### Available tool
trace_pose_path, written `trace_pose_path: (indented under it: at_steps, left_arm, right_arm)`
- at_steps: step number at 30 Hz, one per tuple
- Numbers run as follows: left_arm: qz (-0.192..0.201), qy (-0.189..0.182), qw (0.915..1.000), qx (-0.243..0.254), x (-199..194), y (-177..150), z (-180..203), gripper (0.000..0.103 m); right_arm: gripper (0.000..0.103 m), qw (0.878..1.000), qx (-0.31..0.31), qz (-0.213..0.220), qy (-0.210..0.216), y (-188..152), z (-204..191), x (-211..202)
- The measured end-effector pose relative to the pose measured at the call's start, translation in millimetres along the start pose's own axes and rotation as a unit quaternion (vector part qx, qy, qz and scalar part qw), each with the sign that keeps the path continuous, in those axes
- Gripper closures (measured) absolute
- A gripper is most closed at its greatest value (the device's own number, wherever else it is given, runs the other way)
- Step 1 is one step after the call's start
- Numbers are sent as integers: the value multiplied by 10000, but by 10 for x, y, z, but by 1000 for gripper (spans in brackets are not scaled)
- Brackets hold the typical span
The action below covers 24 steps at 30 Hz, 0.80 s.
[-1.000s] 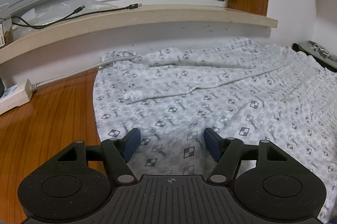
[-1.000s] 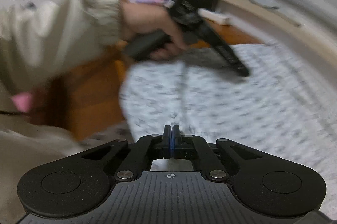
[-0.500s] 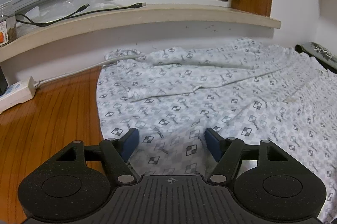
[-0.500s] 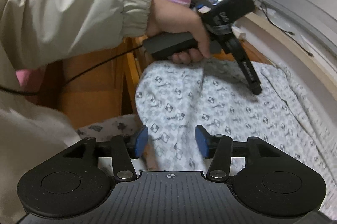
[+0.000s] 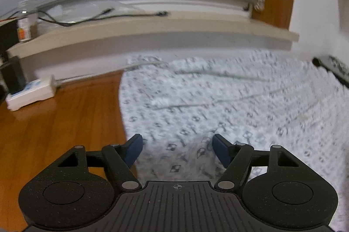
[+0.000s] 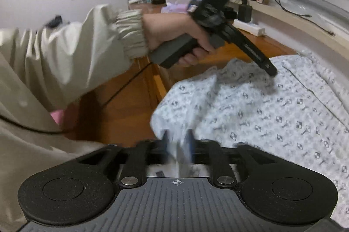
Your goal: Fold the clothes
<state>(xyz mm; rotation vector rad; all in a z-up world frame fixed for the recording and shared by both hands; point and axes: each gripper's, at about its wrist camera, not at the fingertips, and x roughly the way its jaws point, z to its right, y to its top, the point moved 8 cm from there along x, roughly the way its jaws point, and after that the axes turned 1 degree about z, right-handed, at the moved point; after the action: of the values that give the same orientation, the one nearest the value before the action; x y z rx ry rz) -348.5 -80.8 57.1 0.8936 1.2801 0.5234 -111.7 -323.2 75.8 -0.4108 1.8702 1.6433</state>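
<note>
- Checked white garment [image 6: 272, 114] lies spread on wooden desk [image 5: 54, 123].
- R gripper [image 6: 177, 142] pinching near hem; blurred.
- L gripper [image 5: 177, 148] released, above cloth.
- Advice: grab w/ L before lifting, keep hem taut.

The left tongs [image 5: 177, 148] stand wide open, both blue pads apart and pointing forward and down. The left hand [image 6: 174, 32] grips their dark handle, the wrist coming out of a beige sleeve cuff. The right tongs [image 6: 178, 141] are nearly closed (the pads are blurred), with cloth between them.
</note>
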Motion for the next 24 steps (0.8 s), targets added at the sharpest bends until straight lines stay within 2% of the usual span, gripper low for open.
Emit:
trace_pose_path:
  at_steps: [1,6,10,15,17,18,22,23,24]
  left_arm:
    - [28,32,10000,-5,-50,0,-10,27]
    - [32,-19,10000,36,-221,-159,-15,27]
    - [-115,-107,9998,92,-217,-300,1,43]
    - [-256,-75,9996,120,-175,-390,-15,50]
    - [-227,-167,9995,117,-218,-404,-7,96]
    - [-151,-198,9997,66,-267,-383,-17,96]
    - [589,-275,9969,-432,-750,-161,-150,97]
    - [691,-180,9962,-507,-831,-135,-190,96]
    - [623,71,9972,-417,-837,-146,-218,94]
  right_arm:
    - [47,9999,-9,20,-139,0,54,-12]
    - [47,9968,69,78,-795,-33,376,-83]
    - [47,9904,422,129,-1309,-109,760,-159]
    - [46,9790,768,91,-1885,-301,1244,-237]
    - [46,9753,894,68,-2016,-384,1379,-248]
    - [46,9743,938,66,-2048,-420,1431,-251]
    - [46,9702,1091,118,-2161,-501,1562,-298]
    - [46,9697,1117,134,-2171,-517,1573,-309]
    - [46,9691,1136,145,-2183,-533,1584,-318]
